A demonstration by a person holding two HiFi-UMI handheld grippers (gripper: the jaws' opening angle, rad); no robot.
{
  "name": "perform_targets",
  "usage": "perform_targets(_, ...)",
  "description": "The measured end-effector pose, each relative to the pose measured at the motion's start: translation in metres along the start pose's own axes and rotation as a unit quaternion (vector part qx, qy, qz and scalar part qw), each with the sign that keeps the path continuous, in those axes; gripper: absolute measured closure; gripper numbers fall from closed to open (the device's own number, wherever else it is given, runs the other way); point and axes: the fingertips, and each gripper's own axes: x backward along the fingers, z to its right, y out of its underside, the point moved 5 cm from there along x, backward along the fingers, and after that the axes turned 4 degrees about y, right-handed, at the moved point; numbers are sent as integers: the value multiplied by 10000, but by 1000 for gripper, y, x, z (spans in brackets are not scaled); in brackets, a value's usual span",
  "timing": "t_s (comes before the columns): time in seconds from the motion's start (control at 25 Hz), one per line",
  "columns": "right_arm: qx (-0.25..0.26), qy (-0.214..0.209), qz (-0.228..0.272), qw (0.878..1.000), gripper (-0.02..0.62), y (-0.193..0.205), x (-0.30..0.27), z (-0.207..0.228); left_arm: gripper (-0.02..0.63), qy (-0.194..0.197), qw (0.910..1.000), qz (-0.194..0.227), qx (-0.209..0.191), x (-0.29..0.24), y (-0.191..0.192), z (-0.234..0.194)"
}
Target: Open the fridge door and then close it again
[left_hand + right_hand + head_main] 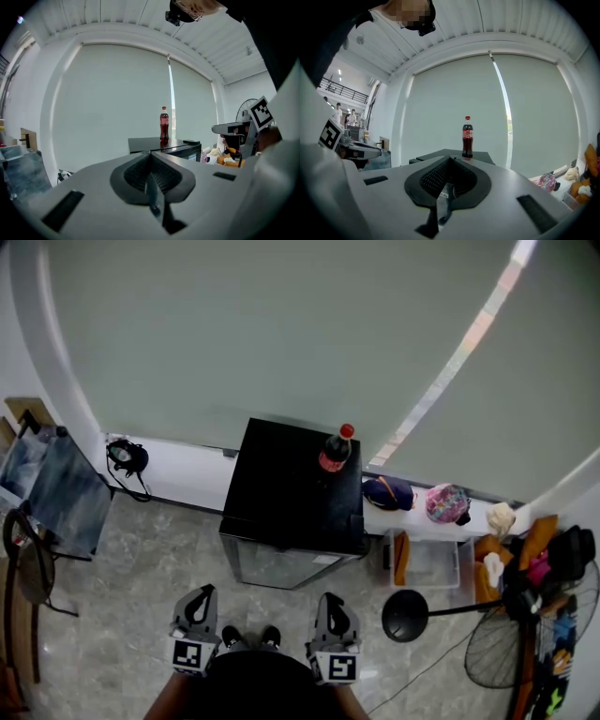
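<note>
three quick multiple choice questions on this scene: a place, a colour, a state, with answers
1. Where does the cola bottle stand? A on the floor; B on the black fridge; C on the white ledge.
2. What colour is its cap? A red; B blue; C white.
3. How do the left gripper's jaws stand? A wide apart; B closed on the bottle; C together, empty.
Answers: B, it stands upright on the fridge's top; A, red in every view; C, the jaws meet in the left gripper view.
</note>
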Motion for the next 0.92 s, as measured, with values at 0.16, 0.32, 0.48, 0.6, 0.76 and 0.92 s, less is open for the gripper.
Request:
perform_targets(0.16, 57, 20, 126, 9999, 588, -1, 3, 1, 598, -26, 9999, 78, -113, 3, -3, -1)
perform_targets(0.32, 90, 1, 217, 9997, 588, -4, 5, -1, 598, -18, 9999, 114, -118, 5, -6, 1)
perform_targets(0.48, 46, 16, 162, 9999, 588, -4, 8, -1, 598, 9, 9997, 145, -204, 5, -6, 4)
perform_targets(0.6, 66, 34, 172, 9998, 588, -5, 9, 0, 598, 23, 9997, 138, -210, 5, -7, 4)
perform_targets(0.76, 69, 37, 225, 9997, 588, -7, 9, 1, 598, 6, 9998, 124, -180, 5, -8, 4)
perform_targets(0.92, 61, 20, 289, 9996, 588, -7, 9, 1, 598, -5, 9998, 146, -155, 5, -8, 5)
